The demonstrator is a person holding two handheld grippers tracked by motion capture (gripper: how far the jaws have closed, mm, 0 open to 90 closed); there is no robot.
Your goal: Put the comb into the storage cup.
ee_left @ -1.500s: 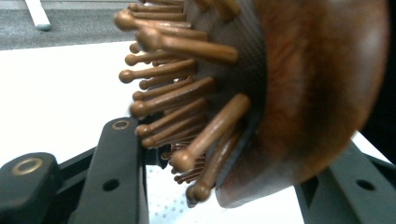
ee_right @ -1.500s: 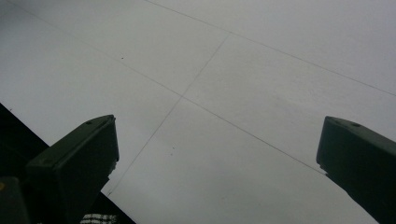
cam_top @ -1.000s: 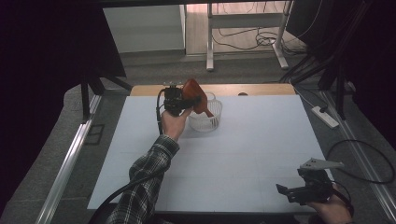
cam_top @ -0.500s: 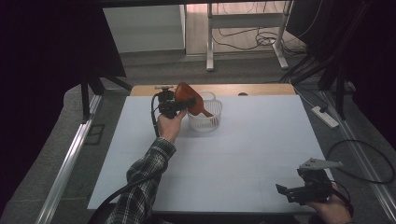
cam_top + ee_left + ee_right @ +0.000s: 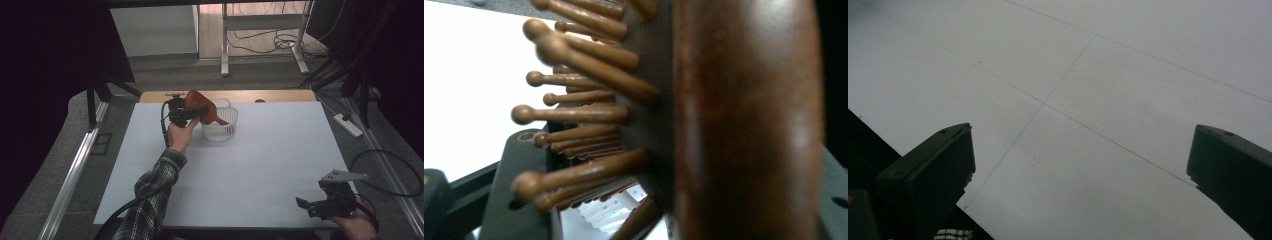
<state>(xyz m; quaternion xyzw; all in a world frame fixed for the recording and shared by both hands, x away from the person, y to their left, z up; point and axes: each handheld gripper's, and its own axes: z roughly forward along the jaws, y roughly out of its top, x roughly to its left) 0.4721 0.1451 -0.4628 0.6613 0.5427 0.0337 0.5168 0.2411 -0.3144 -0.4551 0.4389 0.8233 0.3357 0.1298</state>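
White bench [image 5: 260,165], dim room behind, cables on floor past far edge. Basket [image 5: 223,131], white and slotted, stood on bench near far edge, left of centre. Brush [image 5: 202,111], brown wood, was tilted over basket's left rim, handle end reaching down into basket, head up toward left tongs [image 5: 192,114]. Left tongs were raised just left of basket, held in hand [image 5: 181,135] with plaid sleeve. In left gripper view, brush [image 5: 744,120] was edge-on and very close: smooth back to the right, ball-tipped pins [image 5: 574,112] pointing left, one black jaw behind pins at lower left, bit of basket [image 5: 606,212] below. Left jaws had just been opening, brush between them; pins not pressed against that jaw, so grip read as released, though contact on back side was hidden. Right tongs [image 5: 312,206] sat low near bench's near right corner, well apart from basket. Right jaws stood wide apart over bare bench [image 5: 1088,100], nothing between them.
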